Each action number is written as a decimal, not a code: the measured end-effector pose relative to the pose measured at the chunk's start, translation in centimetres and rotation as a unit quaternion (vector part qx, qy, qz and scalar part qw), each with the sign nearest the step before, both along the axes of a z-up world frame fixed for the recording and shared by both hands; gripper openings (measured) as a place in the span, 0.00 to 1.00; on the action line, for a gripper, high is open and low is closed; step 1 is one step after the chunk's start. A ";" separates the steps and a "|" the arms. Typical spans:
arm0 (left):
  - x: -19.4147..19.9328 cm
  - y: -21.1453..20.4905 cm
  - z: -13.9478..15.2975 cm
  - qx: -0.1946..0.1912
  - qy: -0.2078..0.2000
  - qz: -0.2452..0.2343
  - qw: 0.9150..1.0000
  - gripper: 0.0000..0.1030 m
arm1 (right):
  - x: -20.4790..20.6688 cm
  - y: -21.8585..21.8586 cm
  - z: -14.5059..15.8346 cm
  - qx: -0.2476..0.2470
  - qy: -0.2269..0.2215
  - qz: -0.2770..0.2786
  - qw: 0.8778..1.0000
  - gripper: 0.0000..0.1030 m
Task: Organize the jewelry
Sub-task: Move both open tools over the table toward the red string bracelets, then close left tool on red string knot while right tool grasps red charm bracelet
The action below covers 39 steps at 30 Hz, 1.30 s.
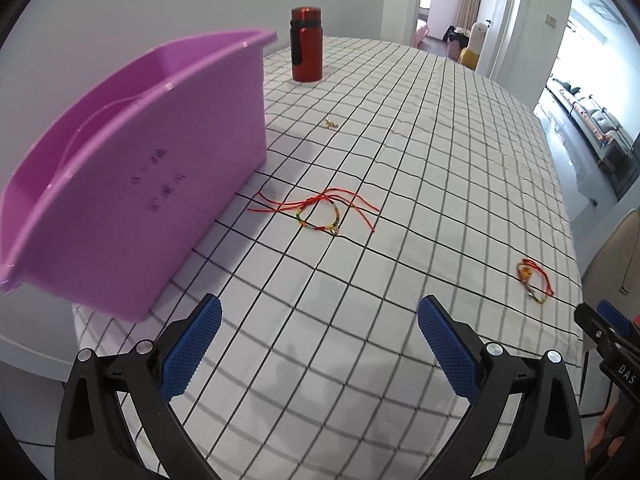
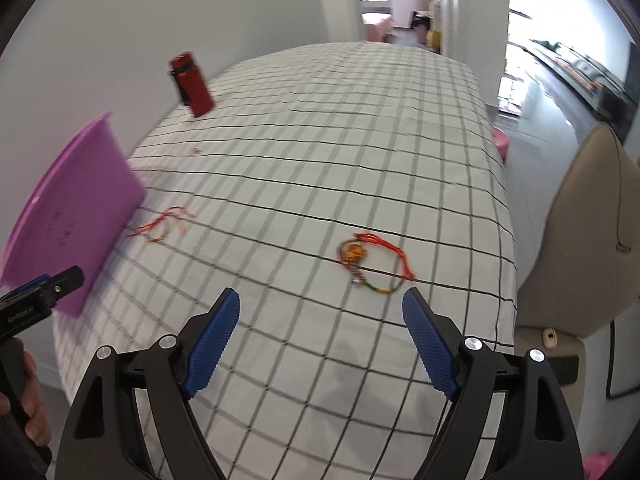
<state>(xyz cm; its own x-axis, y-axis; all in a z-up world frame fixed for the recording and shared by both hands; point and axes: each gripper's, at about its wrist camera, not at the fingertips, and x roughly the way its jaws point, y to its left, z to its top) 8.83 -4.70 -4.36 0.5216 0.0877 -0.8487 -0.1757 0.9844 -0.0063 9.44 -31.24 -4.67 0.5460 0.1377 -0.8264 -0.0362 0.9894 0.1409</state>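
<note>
Both tools hang over the checked tabletop (image 1: 400,160) with nothing in them: the left hand-held gripper (image 1: 320,340) has its blue pads spread wide, and the right hand-held gripper (image 2: 322,340) is just as widely released. What matters is which bracelet sits in front of which tool. The bracelet with the loose red tails (image 1: 320,212) lies straight ahead of the left hand-held gripper, a little beyond its fingertips, its tails fanned out crosswise to the fingers and its left strands close to the foot of the purple bin (image 1: 140,160), which stands ahead and to the left of that tool. The coiled bracelet (image 2: 372,264) lies just ahead of the right hand-held gripper, slightly toward its right finger, and well off to the right of the left tool. So each hand looks nearer to its own piece; I'd judge the right one closest to a grab. A tiny gold piece (image 1: 331,123) lies further ahead of the left tool, toward the red bottle (image 1: 306,44). None of the three pieces on the cloth has yet reached the bin.
</note>
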 end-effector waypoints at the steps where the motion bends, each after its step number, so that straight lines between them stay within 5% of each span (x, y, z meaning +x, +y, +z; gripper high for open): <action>1: 0.6 0.1 -0.7 -0.001 0.002 0.001 1.000 0.94 | 0.4 -0.3 -0.7 -0.004 0.002 -0.010 1.000 0.77; 15: 8.8 0.3 -8.9 -0.003 0.003 -0.034 0.999 0.94 | 6.1 -1.4 -8.5 -0.037 0.005 -0.075 0.997 0.77; 39: 13.4 1.2 -11.6 0.002 0.008 -0.046 0.999 0.94 | 7.6 -0.7 -10.4 -0.080 -0.002 -0.100 0.992 0.77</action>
